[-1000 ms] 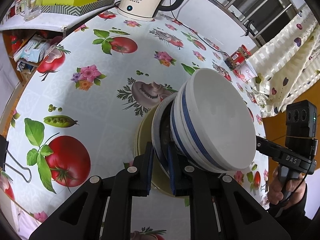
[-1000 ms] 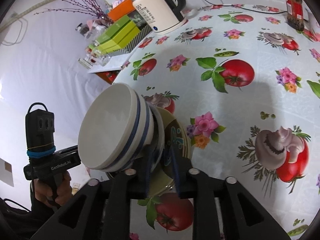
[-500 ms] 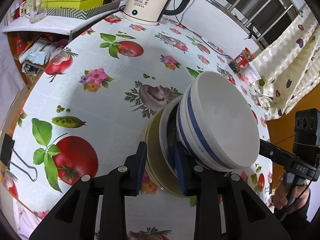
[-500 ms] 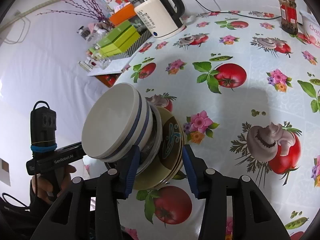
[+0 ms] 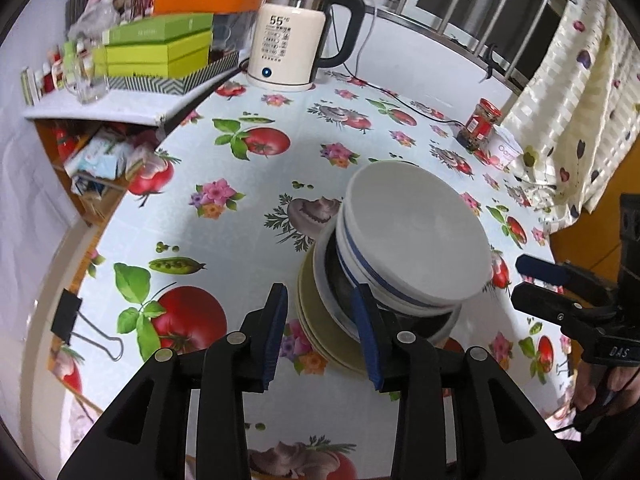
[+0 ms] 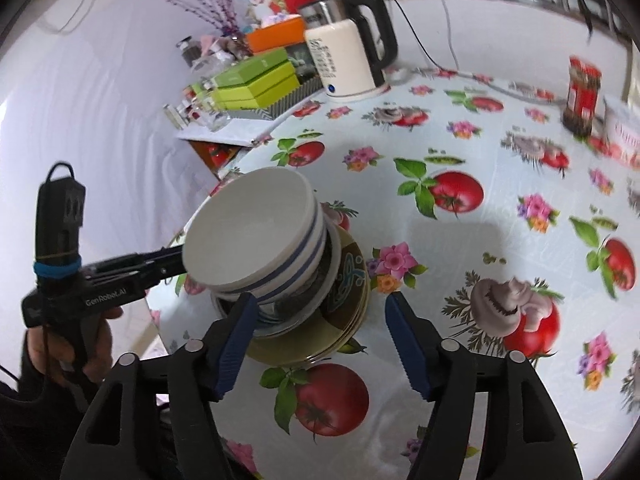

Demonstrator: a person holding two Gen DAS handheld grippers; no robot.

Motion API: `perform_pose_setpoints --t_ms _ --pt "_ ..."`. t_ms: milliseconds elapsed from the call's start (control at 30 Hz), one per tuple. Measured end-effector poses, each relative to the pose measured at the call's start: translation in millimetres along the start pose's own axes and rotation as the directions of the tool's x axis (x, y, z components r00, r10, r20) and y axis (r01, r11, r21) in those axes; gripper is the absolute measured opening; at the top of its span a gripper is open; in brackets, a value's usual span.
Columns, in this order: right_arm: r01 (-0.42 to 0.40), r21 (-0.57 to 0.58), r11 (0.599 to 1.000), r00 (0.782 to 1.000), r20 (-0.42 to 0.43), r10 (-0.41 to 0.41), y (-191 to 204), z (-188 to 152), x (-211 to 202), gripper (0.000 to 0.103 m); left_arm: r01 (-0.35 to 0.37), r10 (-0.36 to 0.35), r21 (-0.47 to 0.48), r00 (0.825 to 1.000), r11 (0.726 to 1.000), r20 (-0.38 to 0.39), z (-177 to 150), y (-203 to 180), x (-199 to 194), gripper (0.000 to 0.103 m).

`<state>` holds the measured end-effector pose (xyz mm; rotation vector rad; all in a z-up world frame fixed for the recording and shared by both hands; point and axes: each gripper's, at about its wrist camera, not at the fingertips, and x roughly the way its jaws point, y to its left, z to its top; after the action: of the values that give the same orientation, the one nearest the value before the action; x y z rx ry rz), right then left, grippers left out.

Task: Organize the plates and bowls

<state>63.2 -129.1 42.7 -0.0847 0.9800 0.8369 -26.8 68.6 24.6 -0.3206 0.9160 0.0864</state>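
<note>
Here both hand-held grippers stood spread wide around a stack of crockery on the tabletop [image 5: 248,216].

The left hand-held gripper [image 5: 320,330] was open, the olive-green ceramic plates [image 5: 316,320] just ahead of its blue pads [image 5: 276,328]; on them sat a white bowl with blue bands [image 5: 412,240], top of the pile. The right hand-held gripper [image 6: 324,338] was likewise open, the same stack straight ahead between its fingers, gripping nothing. Far ahead stood a cream electric kettle [image 5: 288,48], and ahead to the right a red-labelled jar [image 6: 582,96].

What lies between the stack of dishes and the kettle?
Only bare printed tablecloth separates the stack of dishes from the kettle; the left wrist view shows this.
</note>
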Motion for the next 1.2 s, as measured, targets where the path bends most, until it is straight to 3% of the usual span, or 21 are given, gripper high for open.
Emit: perform_pose_setpoints --t_ms 533,1200 --pt "0.105 -0.13 0.986 0.995 0.019 -0.103 35.2 -22.4 -10.8 0.076 -0.051 0.05 0.067 0.999 0.996 0.016 -21.3 -25.1 -13.0 0.036" --pt "0.117 -0.152 0.981 0.992 -0.018 -0.121 39.1 -31.9 0.7 0.078 -0.07 0.071 0.091 0.997 0.993 -0.013 -28.4 -31.5 -5.5 0.036"
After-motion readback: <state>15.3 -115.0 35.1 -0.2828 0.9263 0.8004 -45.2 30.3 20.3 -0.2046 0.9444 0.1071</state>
